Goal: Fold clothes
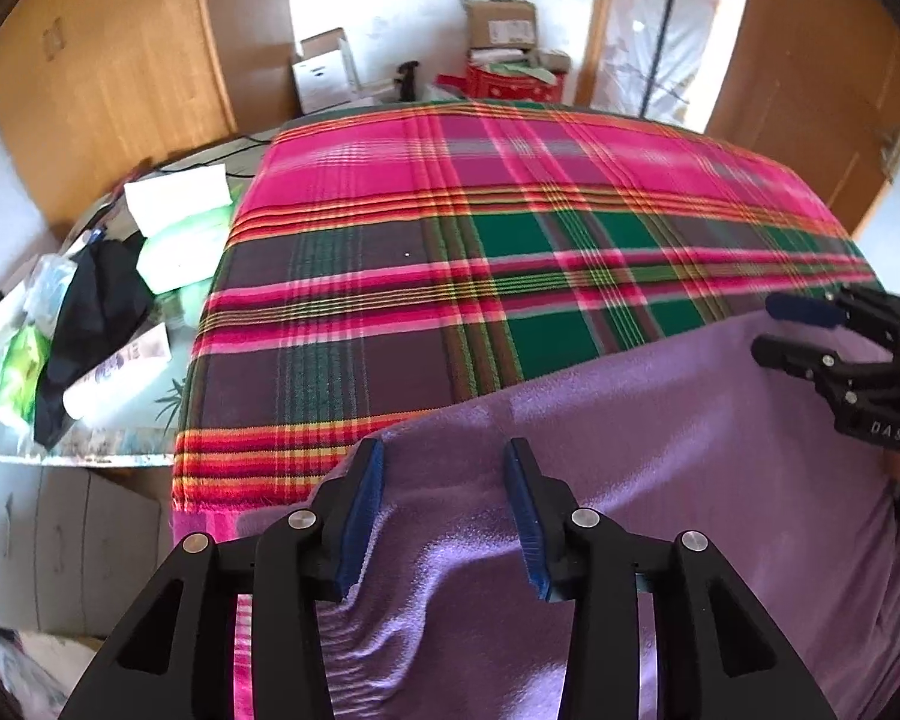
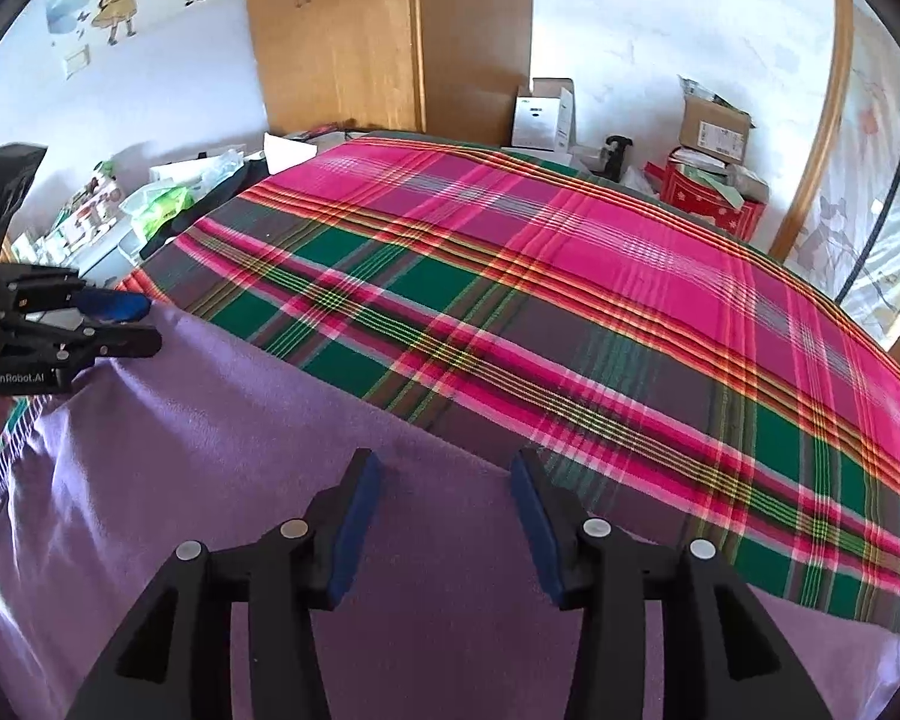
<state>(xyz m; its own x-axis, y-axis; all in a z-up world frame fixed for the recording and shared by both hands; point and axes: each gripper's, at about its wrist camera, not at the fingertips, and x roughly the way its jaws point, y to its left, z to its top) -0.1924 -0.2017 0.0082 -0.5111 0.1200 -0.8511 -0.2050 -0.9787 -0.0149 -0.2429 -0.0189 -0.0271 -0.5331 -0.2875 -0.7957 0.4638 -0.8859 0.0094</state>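
- Left wrist view: our left gripper (image 1: 444, 516) hovers wide open, holding nothing, over the purple fleece garment (image 1: 660, 480) lying on the plaid blanket (image 1: 450, 228).
- Our right gripper (image 2: 447, 519) gapes empty too.
- Risk: pinching the blanket along with the fleece would drag both.

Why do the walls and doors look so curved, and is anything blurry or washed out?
Both wrist views use fisheye lenses: the wardrobe and doors bow, and corners go black. Left wrist view: daylight washes out the doorway. Both views stay fairly sharp on the purple garment and plaid blanket.
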